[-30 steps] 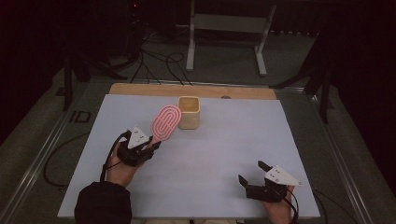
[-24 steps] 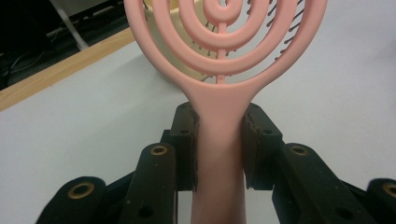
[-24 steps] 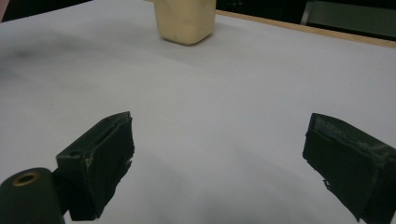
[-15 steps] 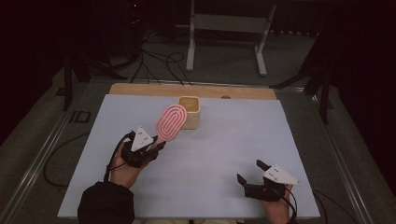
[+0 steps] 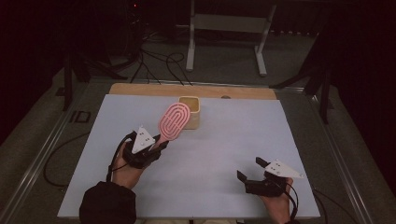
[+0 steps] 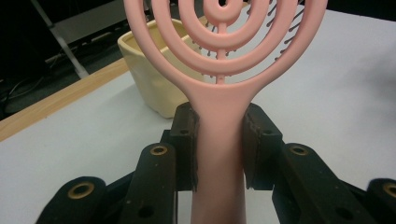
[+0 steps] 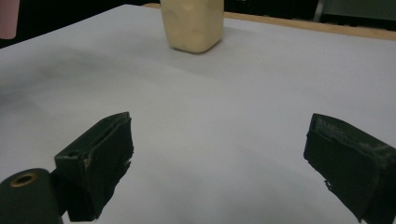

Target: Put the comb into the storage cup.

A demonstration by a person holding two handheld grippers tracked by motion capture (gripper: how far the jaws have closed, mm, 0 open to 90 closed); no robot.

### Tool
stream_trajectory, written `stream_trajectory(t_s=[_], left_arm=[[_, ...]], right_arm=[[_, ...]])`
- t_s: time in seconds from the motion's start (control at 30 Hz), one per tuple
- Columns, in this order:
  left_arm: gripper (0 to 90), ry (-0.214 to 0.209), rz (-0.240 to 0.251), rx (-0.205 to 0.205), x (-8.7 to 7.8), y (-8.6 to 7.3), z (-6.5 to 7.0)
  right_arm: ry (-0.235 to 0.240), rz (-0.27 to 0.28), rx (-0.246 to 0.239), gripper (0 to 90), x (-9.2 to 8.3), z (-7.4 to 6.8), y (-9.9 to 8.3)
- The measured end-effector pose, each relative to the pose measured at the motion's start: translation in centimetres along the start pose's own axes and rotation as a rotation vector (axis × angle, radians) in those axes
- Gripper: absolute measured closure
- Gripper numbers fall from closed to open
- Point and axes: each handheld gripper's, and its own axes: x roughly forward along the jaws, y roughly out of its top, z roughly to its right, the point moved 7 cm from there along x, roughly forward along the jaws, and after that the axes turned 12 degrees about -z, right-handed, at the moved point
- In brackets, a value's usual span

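- Pink hairbrush (image 5: 174,122): I have it by the handle in my left tongs (image 5: 159,143), lifted off the surface (image 5: 224,140), its oval head slanting up toward 1 o'clock in the high view.
- In the left gripper view the hairbrush (image 6: 219,140) handle stands straight up between the two black pads (image 6: 184,140), which press on it from both sides; bristles show through the ring-shaped openings of the head.
- The head ends just at the near left edge of the cream cup (image 5: 190,111), which stands at about 12 o'clock from my left tongs, toward the far side of the surface. I cannot tell whether brush and cup touch.
- The cup (image 6: 154,70) sits just behind the brush head in the left gripper view.
- My right tongs (image 5: 253,169) rest low at the near right of the surface, well apart from the brush, jaws spread wide with nothing between them.
- Ahead of the right tongs (image 7: 219,158) lies bare surface, with the cup (image 7: 192,23) far off at 12 o'clock.
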Motion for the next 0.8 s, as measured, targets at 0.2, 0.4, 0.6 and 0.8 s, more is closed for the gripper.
stream_trajectory(t_s=[0.2,0.4,0.6,0.8], left_arm=[[70.2,0.006,0.008,0.007,-0.2,0.1,0.2],[70.2,0.011,0.016,0.005,-0.3,0.1,0.3],[70.2,0.012,0.013,0.004,-0.3,0.1,0.3],[70.2,0.016,0.017,0.004,-0.5,0.0,0.2]], right_arm=[[0.042,0.002,-0.019,8.0,0.2,-0.5,1.6],[0.069,0.018,-0.038,7.9,0.7,-1.3,4.0],[0.079,0.003,-0.057,7.9,1.4,-2.1,5.8],[0.089,-0.004,-0.074,7.9,2.3,-2.9,7.0]])
